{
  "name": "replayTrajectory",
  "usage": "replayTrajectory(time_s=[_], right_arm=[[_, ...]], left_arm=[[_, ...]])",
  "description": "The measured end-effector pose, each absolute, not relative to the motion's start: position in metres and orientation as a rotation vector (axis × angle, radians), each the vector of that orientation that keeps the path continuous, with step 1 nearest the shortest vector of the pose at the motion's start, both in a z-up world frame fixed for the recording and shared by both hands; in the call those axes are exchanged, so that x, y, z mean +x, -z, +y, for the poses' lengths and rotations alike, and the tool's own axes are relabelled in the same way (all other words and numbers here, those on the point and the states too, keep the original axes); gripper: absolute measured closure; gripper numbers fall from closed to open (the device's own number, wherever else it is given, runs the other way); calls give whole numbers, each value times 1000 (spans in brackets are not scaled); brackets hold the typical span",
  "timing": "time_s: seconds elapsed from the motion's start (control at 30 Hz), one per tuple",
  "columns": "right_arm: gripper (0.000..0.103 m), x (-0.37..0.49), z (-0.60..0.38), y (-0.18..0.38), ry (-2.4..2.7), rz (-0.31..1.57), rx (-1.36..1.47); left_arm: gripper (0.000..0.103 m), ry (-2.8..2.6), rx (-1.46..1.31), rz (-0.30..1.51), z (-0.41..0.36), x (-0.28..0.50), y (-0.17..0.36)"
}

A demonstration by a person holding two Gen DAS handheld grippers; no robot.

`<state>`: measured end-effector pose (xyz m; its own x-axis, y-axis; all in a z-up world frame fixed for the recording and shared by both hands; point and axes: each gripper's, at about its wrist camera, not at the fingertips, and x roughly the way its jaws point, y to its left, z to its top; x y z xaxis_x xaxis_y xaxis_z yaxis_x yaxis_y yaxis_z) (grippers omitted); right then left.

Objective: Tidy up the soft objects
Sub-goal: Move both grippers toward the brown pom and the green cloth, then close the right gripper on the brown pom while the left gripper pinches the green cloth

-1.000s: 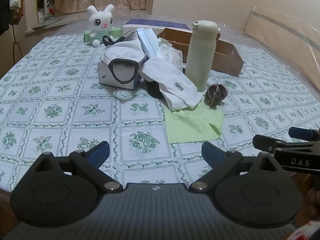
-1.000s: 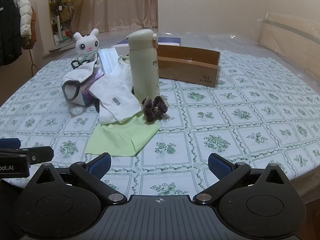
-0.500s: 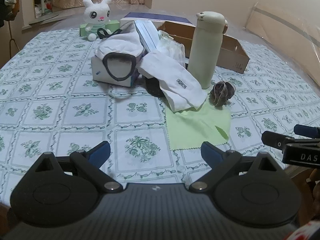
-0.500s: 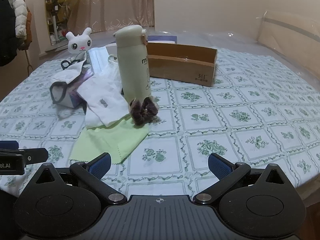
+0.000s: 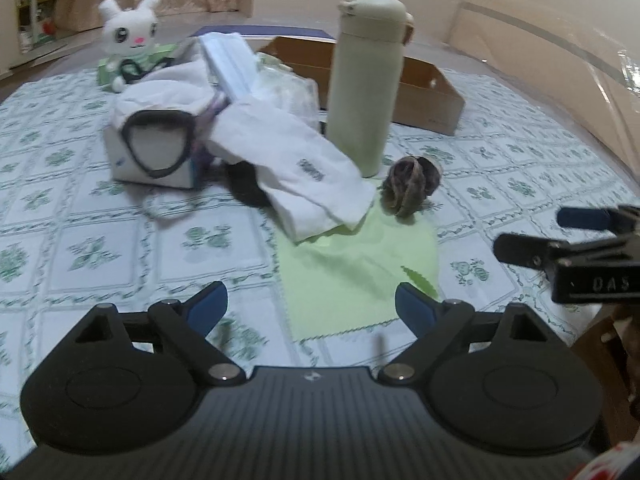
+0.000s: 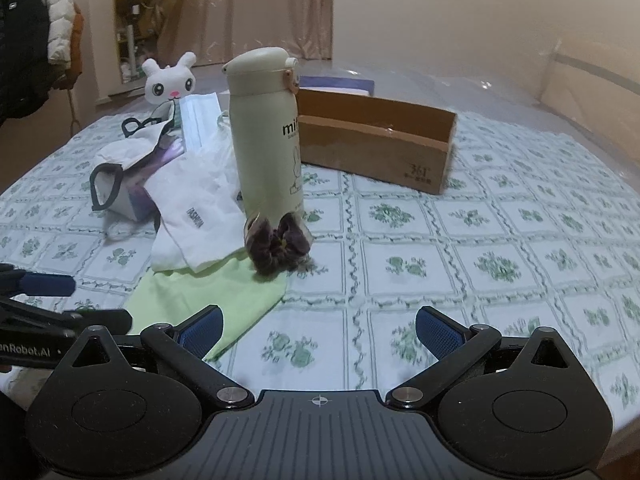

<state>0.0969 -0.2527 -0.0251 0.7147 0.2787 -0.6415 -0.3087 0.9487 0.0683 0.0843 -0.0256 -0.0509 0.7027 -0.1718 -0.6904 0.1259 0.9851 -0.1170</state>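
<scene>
A light green cloth (image 5: 360, 272) (image 6: 208, 300) lies flat on the table. On its far edge rest a white "FASHION" sleeve (image 5: 296, 164) (image 6: 196, 220) and a dark scrunchie (image 5: 412, 186) (image 6: 278, 246). My left gripper (image 5: 311, 308) hovers over the cloth's near edge with its jaws wide and closing; the pads touch nothing. To its right, my right gripper (image 6: 319, 332) stands open over bare tablecloth just right of the cloth, with nothing in it. A white bunny plush (image 5: 128, 36) (image 6: 170, 82) sits at the back.
A tall cream bottle (image 5: 368, 80) (image 6: 266, 132) stands right behind the scrunchie. An open cardboard box (image 5: 424, 92) (image 6: 376, 140) is behind it. A tissue box (image 5: 152, 168) draped with a white mask and blue face masks (image 5: 232, 64) sit at the left. The table edge runs close below both grippers.
Both grippers have moved forward and lower toward the pile. The green cloth now reaches between the left fingers, which stand slightly narrower. Nothing on the table has moved.
</scene>
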Motion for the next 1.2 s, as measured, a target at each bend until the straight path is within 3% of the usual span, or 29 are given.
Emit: replayTrajectory(time_s=[0.53, 0.6, 0.9, 1.2], right_arm=[[1, 142, -269, 40, -368, 691, -70], [1, 144, -271, 42, -367, 694, -71], [1, 155, -269, 48, -382, 697, -70], [1, 164, -247, 46, -480, 663, -81]], left_arm=[[17, 293, 92, 765, -76, 124, 81], [37, 282, 119, 741, -80, 127, 82], [100, 240, 137, 742, -63, 135, 77], [103, 236, 87, 756, -33, 119, 66]])
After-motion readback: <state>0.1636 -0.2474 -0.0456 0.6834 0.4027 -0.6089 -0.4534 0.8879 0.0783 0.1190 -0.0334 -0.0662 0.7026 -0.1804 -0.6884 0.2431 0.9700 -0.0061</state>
